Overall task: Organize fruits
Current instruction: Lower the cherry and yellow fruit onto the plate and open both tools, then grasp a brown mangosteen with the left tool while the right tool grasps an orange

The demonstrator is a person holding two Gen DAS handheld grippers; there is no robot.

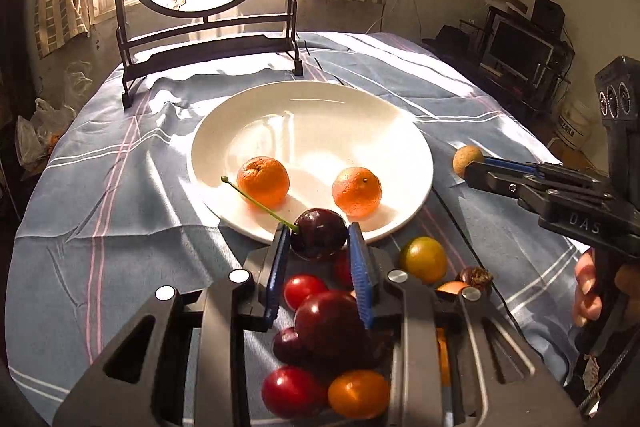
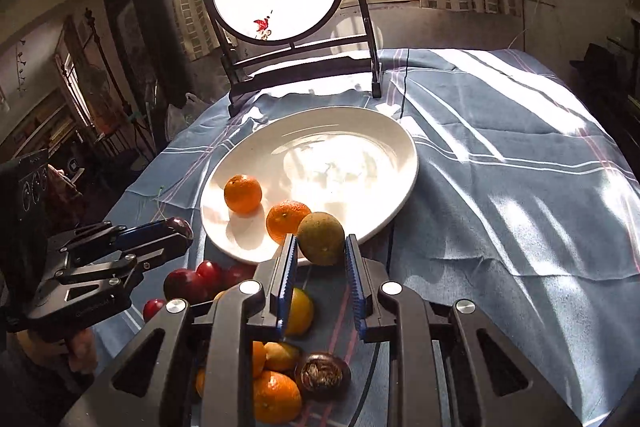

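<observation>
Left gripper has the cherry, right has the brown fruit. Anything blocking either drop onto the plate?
Nothing visible blocks either. The left gripper holds the cherry at the plate near rim; the right gripper holds the brown fruit there too. Two mandarins sit near that rim; the far side is bare.

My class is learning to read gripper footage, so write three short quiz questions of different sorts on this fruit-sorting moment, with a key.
1. True or false: the white plate holds three mandarins.
2. What does the left gripper hold? A) cherry B) tomato C) mandarin
3. Fill in: the right gripper is shut on a round ____ fruit.

Key: 1 false, two mandarins; 2 A, the dark cherry with its green stem; 3 brownish.
</observation>
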